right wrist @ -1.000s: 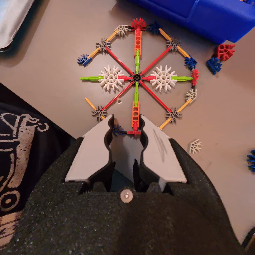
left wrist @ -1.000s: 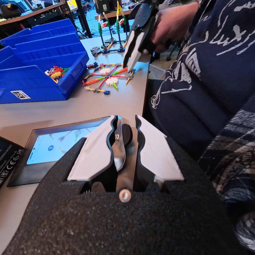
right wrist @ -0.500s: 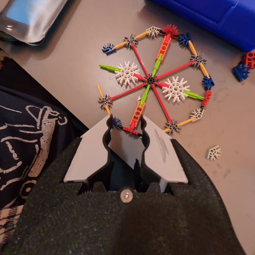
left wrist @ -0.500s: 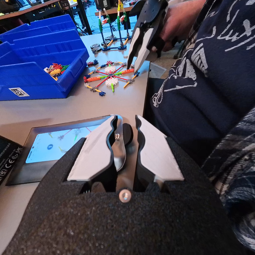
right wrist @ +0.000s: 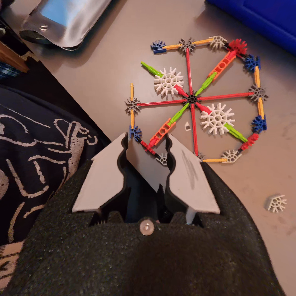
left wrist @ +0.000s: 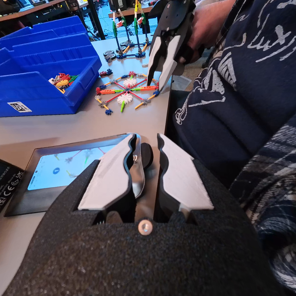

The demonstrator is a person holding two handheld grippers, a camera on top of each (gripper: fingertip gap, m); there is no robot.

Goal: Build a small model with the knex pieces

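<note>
Flat rod-and-connector wheel (right wrist: pixel 192 99) lying on a grey table (right wrist: pixel 112 56) near its front edge, spokes radiating from a black hub; its orange-and-green spoke line runs from the near rim towards the blue bin (left wrist: pixel 48 64). Right gripper (right wrist: pixel 147 136), fingers spread, straddles the near end of the orange spoke at the rim without closing on it. A loose white connector (right wrist: pixel 276 203) lies apart on the table. Left gripper (left wrist: pixel 146 137), jaws apart and empty, hovers over the corner of a lit tablet (left wrist: pixel 64 168). An upright rod model (left wrist: pixel 131 32) stands behind the wheel; workbenches fill the room beyond.
</note>
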